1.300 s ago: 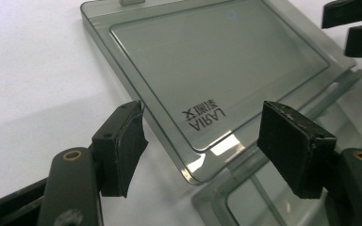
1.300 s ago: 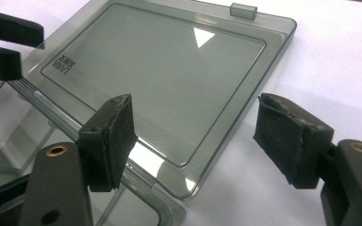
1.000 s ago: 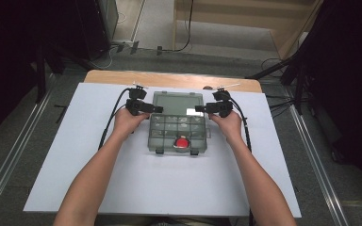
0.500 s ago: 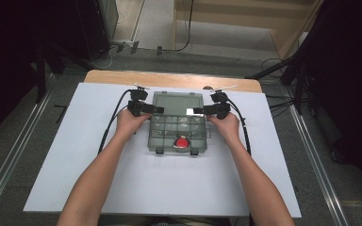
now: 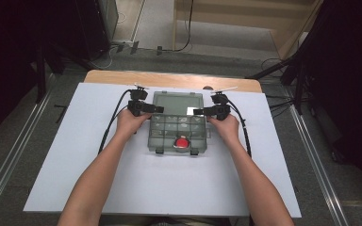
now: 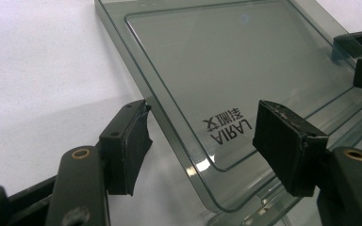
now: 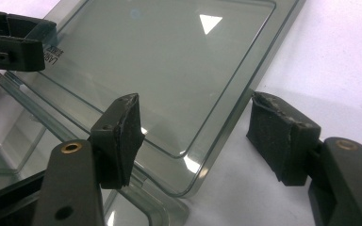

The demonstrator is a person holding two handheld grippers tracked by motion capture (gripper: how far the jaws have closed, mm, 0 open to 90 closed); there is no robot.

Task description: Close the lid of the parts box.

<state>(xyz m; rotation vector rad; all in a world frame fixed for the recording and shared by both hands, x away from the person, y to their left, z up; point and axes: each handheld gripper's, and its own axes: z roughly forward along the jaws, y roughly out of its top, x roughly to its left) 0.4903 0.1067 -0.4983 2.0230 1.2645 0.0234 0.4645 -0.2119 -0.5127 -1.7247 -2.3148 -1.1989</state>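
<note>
Left gripper view: lid (image 6: 226, 70) edge between parted jaws.

Both gripper (image 5: 154, 109) (image 5: 199, 111) jaws have just been closing around the lid (image 5: 177, 103).

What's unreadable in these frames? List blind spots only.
- Compartment contents: high view, too small to identify apart from the red item in the organizer box.
- Lid print: left gripper view, reads reversed through the plastic; small characters illegible.
- Box base: right gripper view, cut off by the lower left edge.
- Lid hinge: high view, too small to make out.
</note>
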